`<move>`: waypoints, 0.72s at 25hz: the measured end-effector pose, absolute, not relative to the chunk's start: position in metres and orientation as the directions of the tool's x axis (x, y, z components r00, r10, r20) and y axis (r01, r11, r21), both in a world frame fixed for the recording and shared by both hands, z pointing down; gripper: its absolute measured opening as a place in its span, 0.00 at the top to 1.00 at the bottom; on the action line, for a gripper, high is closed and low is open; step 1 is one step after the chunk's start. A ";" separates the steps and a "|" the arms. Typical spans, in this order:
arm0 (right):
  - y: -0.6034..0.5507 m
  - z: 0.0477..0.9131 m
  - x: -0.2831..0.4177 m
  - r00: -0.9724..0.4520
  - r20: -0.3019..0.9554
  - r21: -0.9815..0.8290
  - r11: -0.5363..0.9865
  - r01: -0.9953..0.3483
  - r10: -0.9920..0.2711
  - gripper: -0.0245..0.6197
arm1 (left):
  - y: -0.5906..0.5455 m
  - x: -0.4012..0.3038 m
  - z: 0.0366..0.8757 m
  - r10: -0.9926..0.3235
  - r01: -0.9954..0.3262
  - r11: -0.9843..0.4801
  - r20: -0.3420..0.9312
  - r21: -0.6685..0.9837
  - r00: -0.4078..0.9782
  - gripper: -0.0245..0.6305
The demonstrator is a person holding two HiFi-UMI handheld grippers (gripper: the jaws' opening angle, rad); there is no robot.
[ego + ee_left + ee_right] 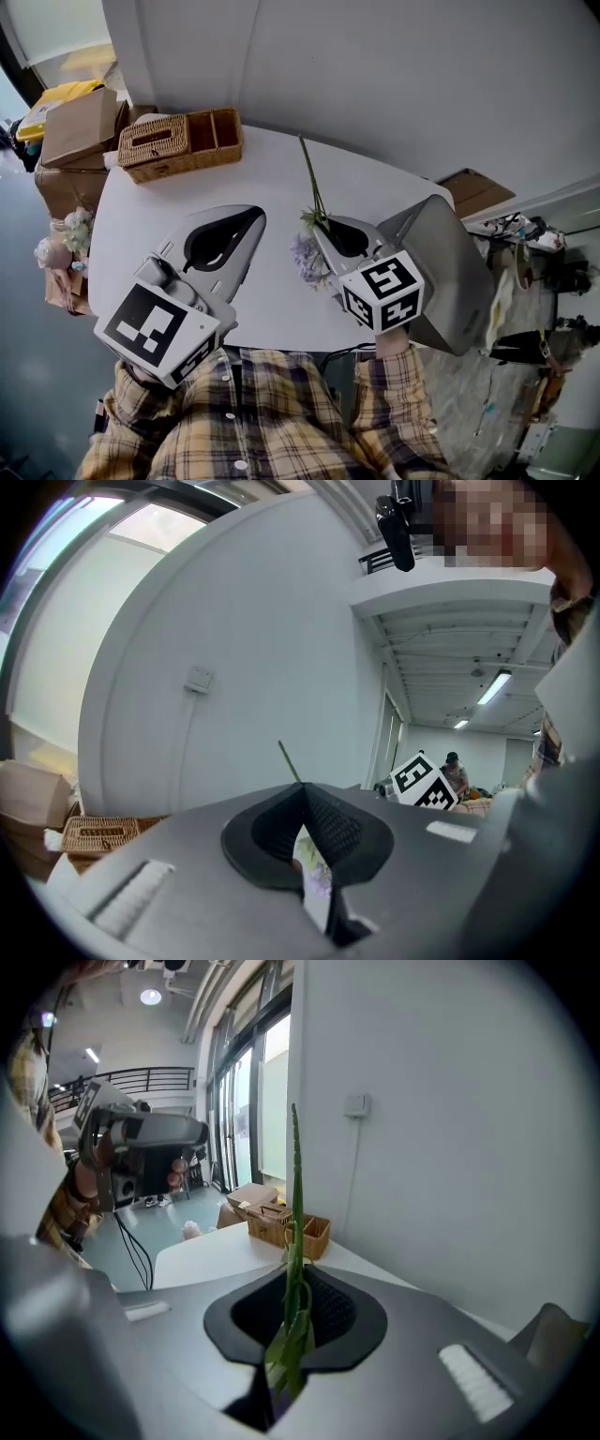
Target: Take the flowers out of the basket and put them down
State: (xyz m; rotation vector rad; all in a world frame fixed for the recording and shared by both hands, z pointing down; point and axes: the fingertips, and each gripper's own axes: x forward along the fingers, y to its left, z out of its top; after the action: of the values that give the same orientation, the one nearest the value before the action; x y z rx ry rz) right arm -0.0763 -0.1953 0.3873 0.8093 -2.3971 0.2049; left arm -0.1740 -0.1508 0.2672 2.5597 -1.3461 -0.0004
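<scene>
Our right gripper is clamped on the flower. In the right gripper view the green stem is pinched between the dark pads and nothing else is in there. From that grip the stem's long axis runs away from us toward the wall, with its bare tip well beyond the jaws. The pale purple blossom hangs on our side of the jaws, low and a little to the left. So the flower lies along the gripper's own line, not across it, and the blossom end is the part nearest the white table below.

We judge that putting it down turns on this: lower the gripper, let the blossom meet the table first, then let go so the stem falls flat pointing away from us.

Our left gripper hovers just beside it to the left. Its jaws are drawn together to a thin slit and grip nothing, so the right hand is plainly the nearer one. The wicker basket sits well apart at the table's far left corner.
</scene>
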 end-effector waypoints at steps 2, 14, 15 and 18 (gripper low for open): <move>-0.192 0.407 -0.078 -0.624 0.611 0.035 0.804 -0.594 -0.488 0.89 | -0.152 -0.176 0.268 -0.811 -0.810 -0.543 0.114 0.222 0.574 0.94; -0.177 0.498 -0.081 -0.555 0.716 -0.017 0.783 -0.621 -0.424 0.88 | -0.153 -0.182 0.279 -0.806 -0.805 -0.542 0.120 0.241 0.579 0.94; -0.175 0.502 -0.083 -0.555 0.720 -0.021 0.786 -0.618 -0.417 0.88 | -0.153 -0.183 0.279 -0.807 -0.805 -0.542 0.120 0.241 0.579 0.94; -0.170 0.517 -0.090 -0.547 0.740 -0.018 0.801 -0.598 -0.392 0.88 | -0.153 -0.185 0.281 -0.808 -0.807 -0.538 0.121 0.243 0.576 0.94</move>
State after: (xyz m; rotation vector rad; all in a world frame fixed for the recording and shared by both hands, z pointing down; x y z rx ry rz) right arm -0.0897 -0.1702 0.5174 0.7272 -2.2177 0.3449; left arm -0.1848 -0.1526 0.2810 2.5379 -1.3326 -0.0079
